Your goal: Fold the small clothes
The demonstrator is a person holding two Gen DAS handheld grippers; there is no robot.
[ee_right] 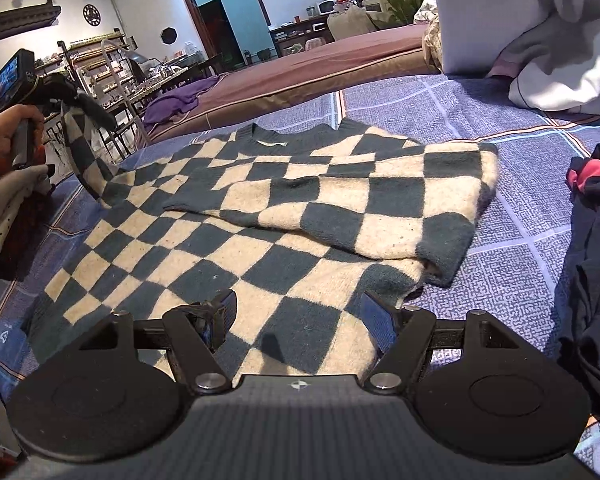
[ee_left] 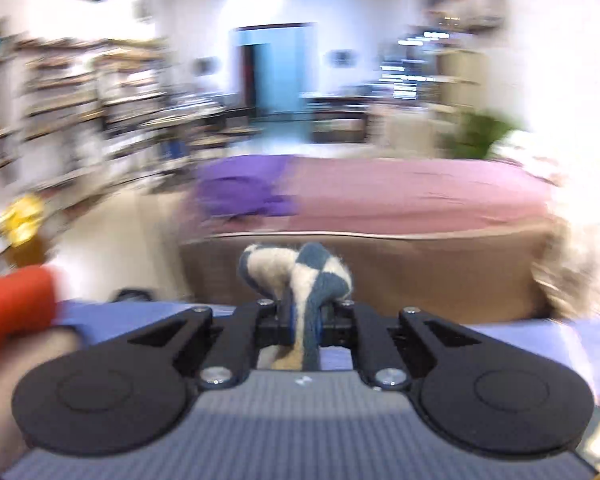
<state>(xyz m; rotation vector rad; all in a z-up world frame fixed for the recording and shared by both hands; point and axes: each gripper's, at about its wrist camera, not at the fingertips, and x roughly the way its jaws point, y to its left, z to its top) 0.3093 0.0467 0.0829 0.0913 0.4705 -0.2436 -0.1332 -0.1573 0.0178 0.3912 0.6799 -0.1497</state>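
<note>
A checkered dark-blue and cream sweater [ee_right: 236, 216] lies flat on a blue patterned bedspread [ee_right: 512, 240], its right sleeve [ee_right: 340, 204] folded across the body. My left gripper [ee_left: 302, 314] is shut on the sweater's left sleeve [ee_left: 300, 272], whose cuff bunches above the fingers. In the right wrist view the left gripper [ee_right: 66, 98] holds that sleeve lifted at the far left. My right gripper [ee_right: 298, 316] is open and empty, just above the sweater's lower hem.
A pile of dark clothes [ee_right: 596, 240] lies at the right. White bedding [ee_right: 560, 52] is heaped at the back right. A pink-covered bed [ee_right: 320, 64] with a purple cloth [ee_right: 180, 98] stands beyond. Light clothes [ee_right: 8, 204] lie at the left edge.
</note>
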